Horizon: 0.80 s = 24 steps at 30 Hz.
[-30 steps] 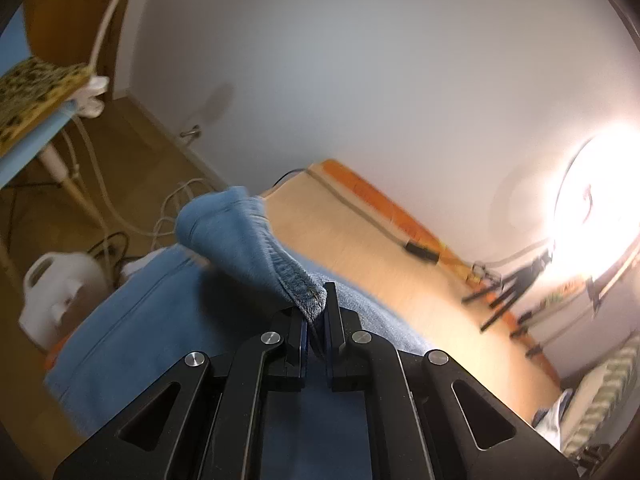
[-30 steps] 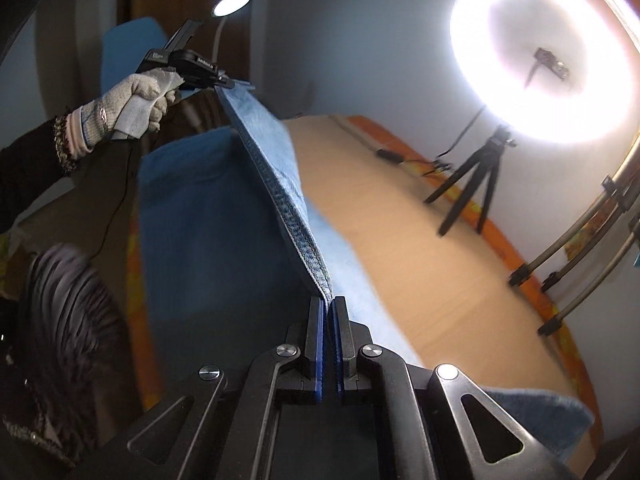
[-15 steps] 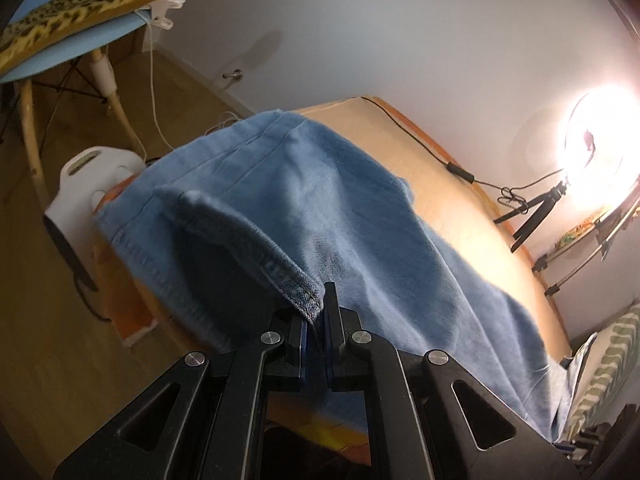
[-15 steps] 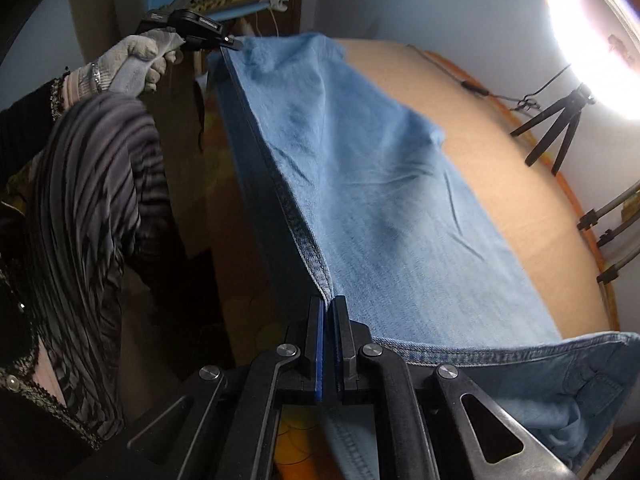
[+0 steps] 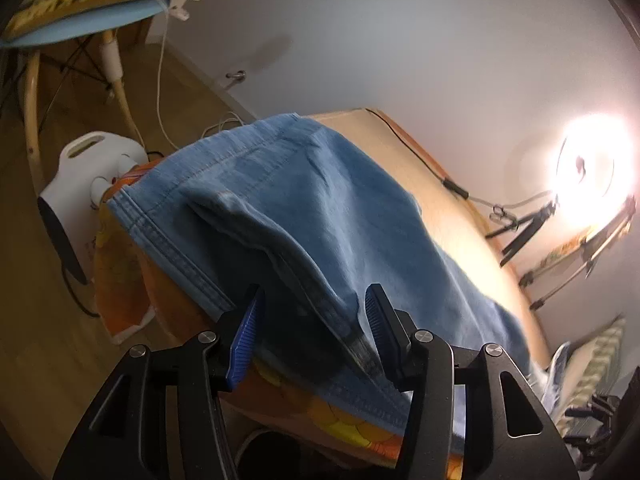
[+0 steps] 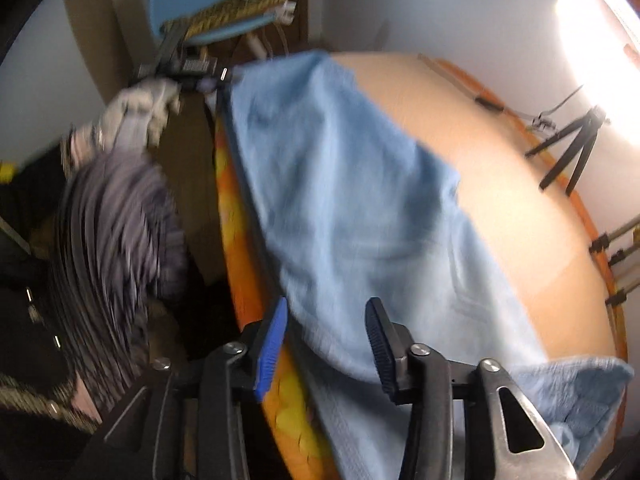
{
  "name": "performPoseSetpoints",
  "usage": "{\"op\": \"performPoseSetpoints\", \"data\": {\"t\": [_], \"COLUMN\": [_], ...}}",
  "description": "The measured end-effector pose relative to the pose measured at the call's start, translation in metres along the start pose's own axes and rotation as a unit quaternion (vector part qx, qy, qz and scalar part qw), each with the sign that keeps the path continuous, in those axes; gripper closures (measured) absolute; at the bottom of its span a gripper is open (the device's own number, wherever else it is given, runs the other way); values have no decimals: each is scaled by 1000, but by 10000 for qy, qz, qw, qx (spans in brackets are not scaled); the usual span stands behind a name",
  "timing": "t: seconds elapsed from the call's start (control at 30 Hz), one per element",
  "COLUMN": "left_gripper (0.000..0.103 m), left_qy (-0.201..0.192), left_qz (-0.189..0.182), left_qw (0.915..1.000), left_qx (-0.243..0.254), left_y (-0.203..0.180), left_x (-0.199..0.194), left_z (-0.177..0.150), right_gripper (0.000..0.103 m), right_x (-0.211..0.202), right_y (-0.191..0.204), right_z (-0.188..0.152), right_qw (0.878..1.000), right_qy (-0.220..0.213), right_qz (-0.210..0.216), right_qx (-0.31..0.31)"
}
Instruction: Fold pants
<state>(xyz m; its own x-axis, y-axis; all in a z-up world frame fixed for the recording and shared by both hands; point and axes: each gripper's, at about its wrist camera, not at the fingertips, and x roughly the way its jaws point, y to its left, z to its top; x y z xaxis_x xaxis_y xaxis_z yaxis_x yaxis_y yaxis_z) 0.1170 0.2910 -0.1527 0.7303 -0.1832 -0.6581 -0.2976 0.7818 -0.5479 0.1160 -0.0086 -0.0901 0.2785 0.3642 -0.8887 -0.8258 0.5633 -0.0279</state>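
Observation:
Light blue jeans (image 5: 328, 208) lie folded along the near side of the tan table (image 5: 440, 208). My left gripper (image 5: 312, 312) hangs at the table's near corner, jaws opening. A loose folded seam of the jeans runs between its blue-padded fingers (image 5: 246, 336), close to the right one, and neither pad presses on it. My right gripper (image 6: 326, 332) is further along the same edge, jaws opening too. The jeans (image 6: 360, 200) edge droops between them, unpinched. In the right wrist view a gloved hand (image 6: 136, 108) holds the left gripper (image 6: 224, 76) at the far corner.
An orange patterned cloth (image 6: 240, 216) hangs over the table's near edge. A ring light (image 5: 588, 168) and tripods (image 5: 524, 232) stand at the far side. On the floor are a white appliance (image 5: 80, 184), cables and a blue chair (image 5: 100, 20). The person's striped sleeve (image 6: 108, 240) is at left.
Both grippers were shut on the jeans' edge and now stand open. They came down and the lifted denim has settled flat onto the table.

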Motion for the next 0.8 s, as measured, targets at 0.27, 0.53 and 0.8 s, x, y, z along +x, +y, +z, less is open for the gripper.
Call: {"op": "performPoseSetpoints", "data": {"t": [0.27, 0.53, 0.8], "left_gripper": [52, 52, 52], "left_qy": [-73, 91, 143], "left_qz": [-174, -228, -210], "left_qw": [9982, 9967, 9961], "left_qx": [-575, -770, -849], "left_y": [25, 36, 45], "left_x": [2, 13, 17], "left_z": [17, 31, 36], "right_gripper": [50, 48, 48], "right_x": [15, 84, 188], "right_y": [-27, -38, -32], "right_z": [105, 229, 328], "right_qw": [9960, 9916, 9908], "right_qy": [-836, -981, -590], "right_qz": [249, 761, 1118], "right_qx": [191, 376, 489]}}
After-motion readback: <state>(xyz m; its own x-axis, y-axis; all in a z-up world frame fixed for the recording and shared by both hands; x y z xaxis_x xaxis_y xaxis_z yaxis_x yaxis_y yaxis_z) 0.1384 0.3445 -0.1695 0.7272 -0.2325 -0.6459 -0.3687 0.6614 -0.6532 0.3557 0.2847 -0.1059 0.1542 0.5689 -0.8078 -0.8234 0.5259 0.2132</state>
